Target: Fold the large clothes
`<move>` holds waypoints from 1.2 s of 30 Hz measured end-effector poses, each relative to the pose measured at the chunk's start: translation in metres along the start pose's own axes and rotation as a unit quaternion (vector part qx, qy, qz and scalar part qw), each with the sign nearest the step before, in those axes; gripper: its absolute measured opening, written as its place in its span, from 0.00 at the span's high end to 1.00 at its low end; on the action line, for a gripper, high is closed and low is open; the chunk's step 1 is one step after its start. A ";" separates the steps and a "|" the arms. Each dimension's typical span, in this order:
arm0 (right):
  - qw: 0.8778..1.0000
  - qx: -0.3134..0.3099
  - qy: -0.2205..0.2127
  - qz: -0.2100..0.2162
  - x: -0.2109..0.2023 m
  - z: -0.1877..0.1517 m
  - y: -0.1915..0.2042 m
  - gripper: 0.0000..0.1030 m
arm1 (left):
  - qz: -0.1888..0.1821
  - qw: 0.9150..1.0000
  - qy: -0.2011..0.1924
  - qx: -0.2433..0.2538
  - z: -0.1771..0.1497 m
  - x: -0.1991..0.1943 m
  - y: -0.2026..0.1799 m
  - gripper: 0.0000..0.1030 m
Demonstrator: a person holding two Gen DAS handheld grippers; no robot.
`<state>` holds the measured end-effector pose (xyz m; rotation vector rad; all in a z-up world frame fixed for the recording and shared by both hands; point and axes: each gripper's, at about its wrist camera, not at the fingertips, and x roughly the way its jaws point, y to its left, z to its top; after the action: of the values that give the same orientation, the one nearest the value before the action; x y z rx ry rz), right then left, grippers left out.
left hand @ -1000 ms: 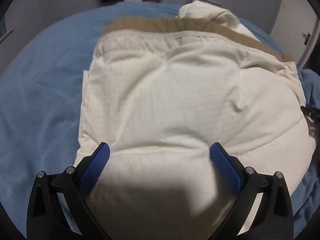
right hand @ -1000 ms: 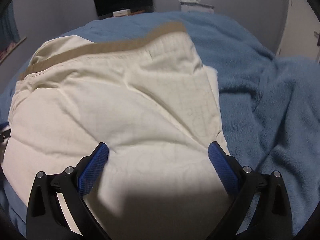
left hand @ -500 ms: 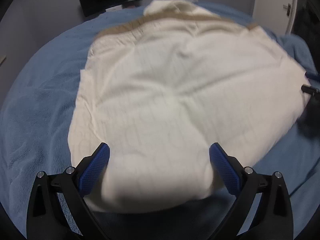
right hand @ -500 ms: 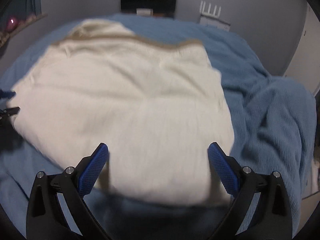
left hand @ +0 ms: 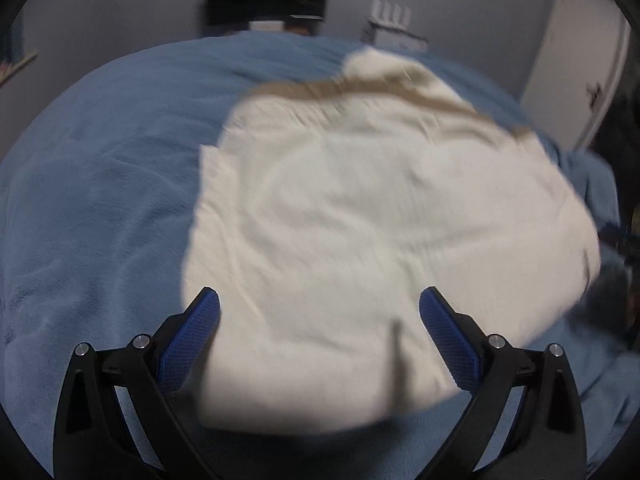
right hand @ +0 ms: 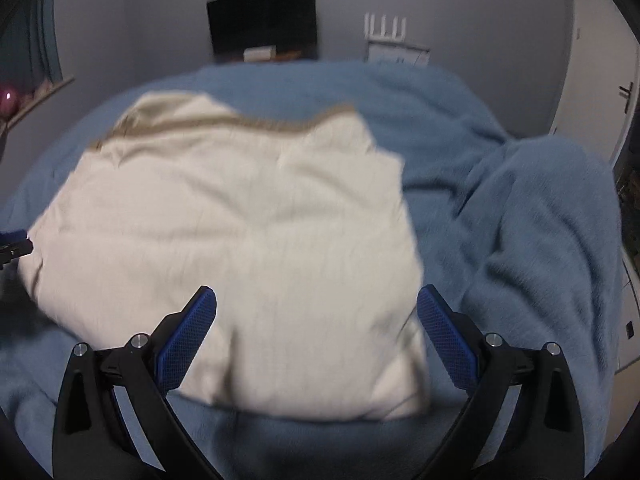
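Observation:
A large cream garment (left hand: 360,220) with a tan band along its far edge lies folded in a rough rectangle on a blue blanket (left hand: 100,200). My left gripper (left hand: 320,328) is open and empty, held above the garment's near edge. In the right wrist view the same garment (right hand: 240,240) lies left of centre. My right gripper (right hand: 316,328) is open and empty above its near right part. The left gripper's tip (right hand: 14,242) shows at the left edge of the right wrist view. Both views are blurred.
The blue blanket (right hand: 520,220) covers a bed and bunches into thick folds on the right. A dark screen (right hand: 264,28) hangs on the grey wall behind the bed. A white door (left hand: 576,68) stands at the right.
Both grippers have drawn back and up from the garment. The near edge, hidden under the fingers before, now shows with blanket in front of it. The garment stays flat.

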<state>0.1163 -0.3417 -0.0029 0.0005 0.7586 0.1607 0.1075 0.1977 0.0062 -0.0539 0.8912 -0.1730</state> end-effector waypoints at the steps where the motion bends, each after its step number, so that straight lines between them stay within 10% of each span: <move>1: 1.000 0.000 -0.001 -0.002 0.004 0.006 -0.004 0.07 | 0.003 1.000 -0.001 -0.004 0.012 0.003 -0.002 0.06; 13: 0.997 -0.053 0.053 -0.018 0.111 0.082 -0.046 0.25 | 0.042 0.998 0.048 0.009 0.085 0.084 0.063 0.41; 21: 0.994 0.021 0.081 0.067 0.154 0.085 -0.079 0.25 | -0.040 0.998 0.047 -0.016 0.089 0.117 0.089 0.40; 29: 0.977 0.091 0.113 0.159 0.162 0.078 -0.100 0.39 | -0.157 0.979 0.086 -0.099 0.077 0.126 0.121 0.43; 36: 0.962 0.140 0.118 0.204 0.195 0.085 -0.107 0.45 | -0.180 0.976 0.065 -0.103 0.087 0.154 0.113 0.42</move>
<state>0.3289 -0.4144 -0.0806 0.4157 1.0101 0.4505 0.2840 0.2799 -0.0712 -0.4029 1.0226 -0.4257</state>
